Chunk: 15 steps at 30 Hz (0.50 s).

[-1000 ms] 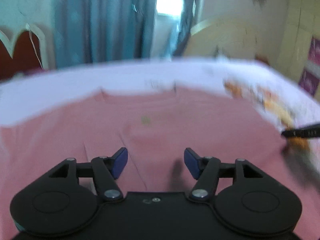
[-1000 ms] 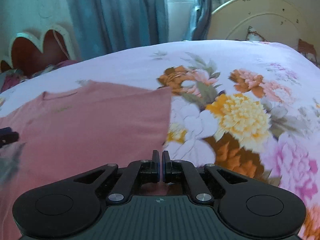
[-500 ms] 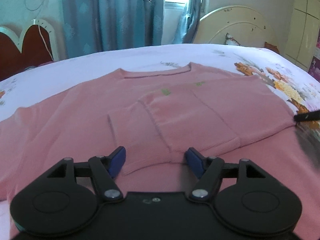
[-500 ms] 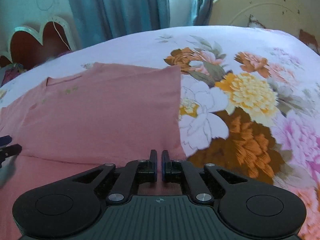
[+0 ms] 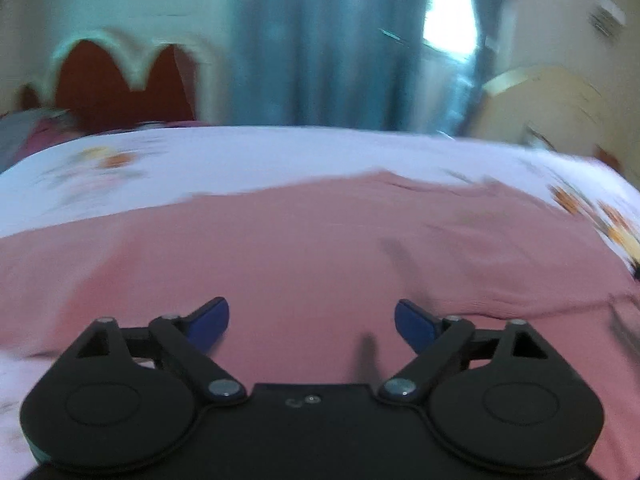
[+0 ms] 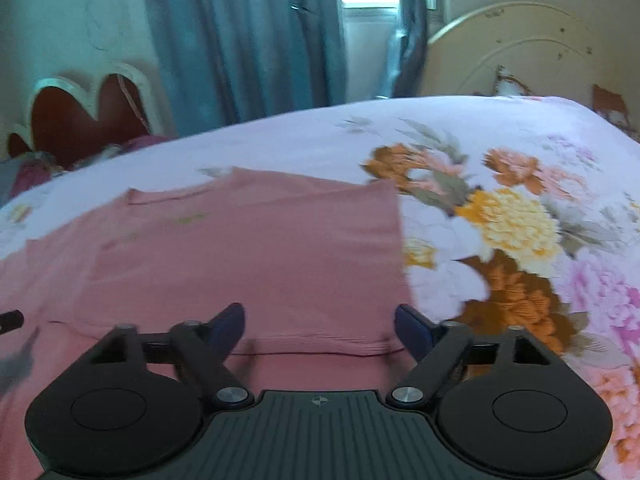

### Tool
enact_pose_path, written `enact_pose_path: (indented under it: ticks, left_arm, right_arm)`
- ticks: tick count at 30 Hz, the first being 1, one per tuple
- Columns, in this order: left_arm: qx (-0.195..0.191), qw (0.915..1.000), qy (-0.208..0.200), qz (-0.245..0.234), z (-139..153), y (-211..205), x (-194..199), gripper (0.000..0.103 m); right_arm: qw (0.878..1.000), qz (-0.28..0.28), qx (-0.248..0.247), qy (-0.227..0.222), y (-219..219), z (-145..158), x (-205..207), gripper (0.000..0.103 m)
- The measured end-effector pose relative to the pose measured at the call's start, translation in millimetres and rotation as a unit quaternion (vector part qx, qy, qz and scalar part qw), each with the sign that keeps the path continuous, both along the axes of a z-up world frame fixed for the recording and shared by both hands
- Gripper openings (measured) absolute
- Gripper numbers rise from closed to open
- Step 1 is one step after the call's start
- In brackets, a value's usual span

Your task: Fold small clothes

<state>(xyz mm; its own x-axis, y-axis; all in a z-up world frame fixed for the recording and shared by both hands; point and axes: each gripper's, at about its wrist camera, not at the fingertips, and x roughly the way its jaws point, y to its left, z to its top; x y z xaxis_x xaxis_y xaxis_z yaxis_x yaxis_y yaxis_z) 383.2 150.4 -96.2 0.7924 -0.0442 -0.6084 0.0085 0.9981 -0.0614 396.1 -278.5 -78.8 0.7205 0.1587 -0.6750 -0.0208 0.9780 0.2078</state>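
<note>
A pink top (image 6: 248, 256) lay spread on the bed (image 6: 500, 152), on a flowered sheet, and both tongs hung over its near part.

The right gripper (image 6: 320, 326) was released, its jaws opening, with nothing pressed between them; under the gap there was only a folded layer of the top, whose lower edge ran across just in front of the blue pads (image 6: 412, 330). This view was quite sharp. It showed the right edge of the top as a straight fold, with big orange, yellow and pink flowers (image 6: 512, 224) on the sheet just beside it, and the neckline at the far left. A cream headboard (image 6: 520, 52) stood far right, and blue curtains (image 6: 248, 40) hung behind the bed.

The left gripper (image 5: 310, 322) was also released and its jaws were opening, nothing between them. Its view was blurred, so the folds could not be read there. It showed more of the left side of the bed: the white sheet beyond the top, and a red scalloped headboard (image 5: 120, 80) at far left.
</note>
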Motion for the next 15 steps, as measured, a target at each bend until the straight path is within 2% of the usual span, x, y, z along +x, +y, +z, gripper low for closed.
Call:
enact_pose_path:
  ticks: [1,3,5,7,9,11,13,15]
  left_arm:
    - [-0.003,0.9997,-0.013,0.02,1.3,24.0,-6.3,0.074]
    - [-0.033,0.9946,-0.015,0.097,2.1,78.2,-19.2,0.068]
    - [-0.068,0.98,-0.02,0.186,1.0,137.0,-34.5,0.064]
    - [-0.108,0.9606,-0.025,0.255,-1.7,189.5,-48.4,0.064]
    - [-0.165,0.9369,-0.031,0.307,-9.4,239.9,-60.0,0.063]
    - [-0.217,0.9204,-0.044,0.322,-16.8,274.4,-65.3,0.054]
    - [-0.275,0.9006,-0.066,0.33,-23.6,302.1,-67.0,0.053]
    - [-0.317,0.8806,-0.084,0.342,-29.4,317.4,-63.1,0.051]
  right_arm:
    - [1.0,0.004,0.008,0.005,5.8,-1.3,0.8,0.056]
    - [1.0,0.009,0.018,0.016,16.2,-5.6,5.0,0.054]
    - [0.999,0.011,0.028,0.028,27.0,-11.1,9.6,0.054]
    - [0.999,0.012,0.035,0.035,38.0,-14.8,14.7,0.054]
    - [0.999,0.013,0.035,0.039,48.7,-16.4,18.6,0.054]
    - [0.999,0.011,0.032,0.04,58.6,-15.5,22.6,0.054]
    - [0.999,0.01,0.029,0.04,66.8,-13.4,26.8,0.054]
    - [0.999,0.009,0.025,0.039,73.6,-9.7,29.2,0.054]
